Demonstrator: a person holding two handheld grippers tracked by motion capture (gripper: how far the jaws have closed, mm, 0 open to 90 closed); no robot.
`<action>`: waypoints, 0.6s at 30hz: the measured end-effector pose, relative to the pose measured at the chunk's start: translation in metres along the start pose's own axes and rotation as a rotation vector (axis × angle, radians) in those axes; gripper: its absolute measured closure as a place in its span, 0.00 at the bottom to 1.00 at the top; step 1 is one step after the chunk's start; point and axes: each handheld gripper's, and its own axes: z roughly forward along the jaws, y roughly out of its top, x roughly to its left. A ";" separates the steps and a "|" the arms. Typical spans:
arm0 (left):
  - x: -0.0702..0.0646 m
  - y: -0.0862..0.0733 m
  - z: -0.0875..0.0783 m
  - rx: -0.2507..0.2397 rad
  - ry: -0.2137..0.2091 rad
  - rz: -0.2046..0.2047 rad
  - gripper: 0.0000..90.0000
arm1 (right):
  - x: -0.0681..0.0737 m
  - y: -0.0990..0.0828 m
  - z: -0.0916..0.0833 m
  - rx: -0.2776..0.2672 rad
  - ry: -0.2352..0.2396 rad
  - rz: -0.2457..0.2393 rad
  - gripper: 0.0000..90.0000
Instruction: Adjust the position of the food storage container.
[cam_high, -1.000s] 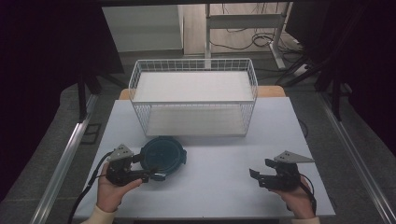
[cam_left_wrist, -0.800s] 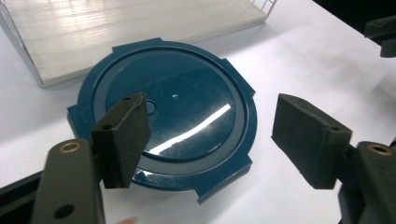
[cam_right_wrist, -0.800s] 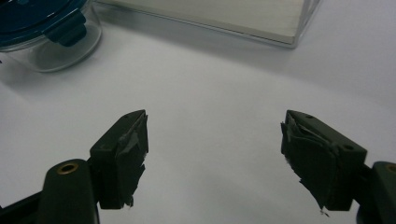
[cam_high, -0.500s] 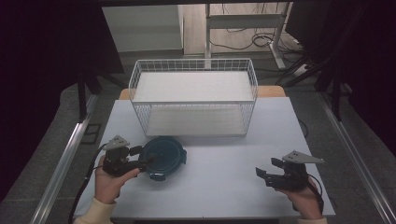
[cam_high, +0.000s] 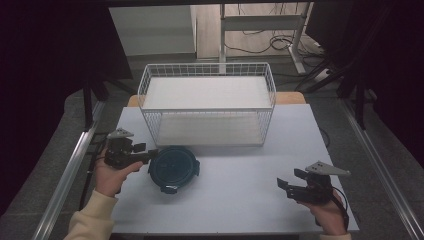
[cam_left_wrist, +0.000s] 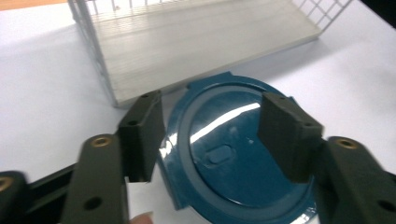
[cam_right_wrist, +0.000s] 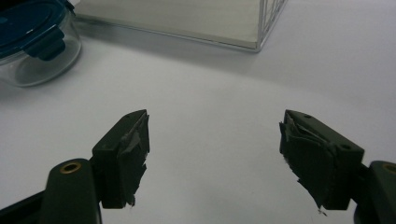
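Note:
A round clear container with a dark blue clip lid (cam_high: 175, 167) stands on the white table (cam_high: 240, 205), in front of the wire basket. My left gripper (cam_high: 150, 156) reaches its left rim from the left. In the left gripper view the lid (cam_left_wrist: 233, 172) lies under and between the jaws of my left gripper (cam_left_wrist: 215, 135). They have just been closing, and I see no pad pressing on it. My right gripper (cam_high: 291, 178) hovers open near the table's front right. In the right gripper view, bare table lies between the jaws of my right gripper (cam_right_wrist: 215, 140), and the container (cam_right_wrist: 28, 51) is at far left.
A white wire basket (cam_high: 207, 110) with a pale floor panel stands at the back middle of the table, close behind the container. Metal rails run along both sides of the table. A desk frame and cables stand beyond the far edge.
My left hand has moved left and away from the front edge, so its jaws now meet the container's left rim. The container and my right gripper have barely shifted.

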 end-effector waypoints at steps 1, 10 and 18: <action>0.001 0.001 0.001 0.010 0.004 0.002 0.52 | 0.000 0.000 0.000 0.001 -0.001 0.000 0.27; 0.021 0.000 0.018 0.078 0.013 -0.013 0.77 | -0.001 0.000 0.002 0.008 0.003 0.000 0.27; 0.033 -0.013 0.027 0.125 -0.004 -0.031 0.96 | -0.001 -0.003 0.005 0.027 -0.018 -0.013 0.27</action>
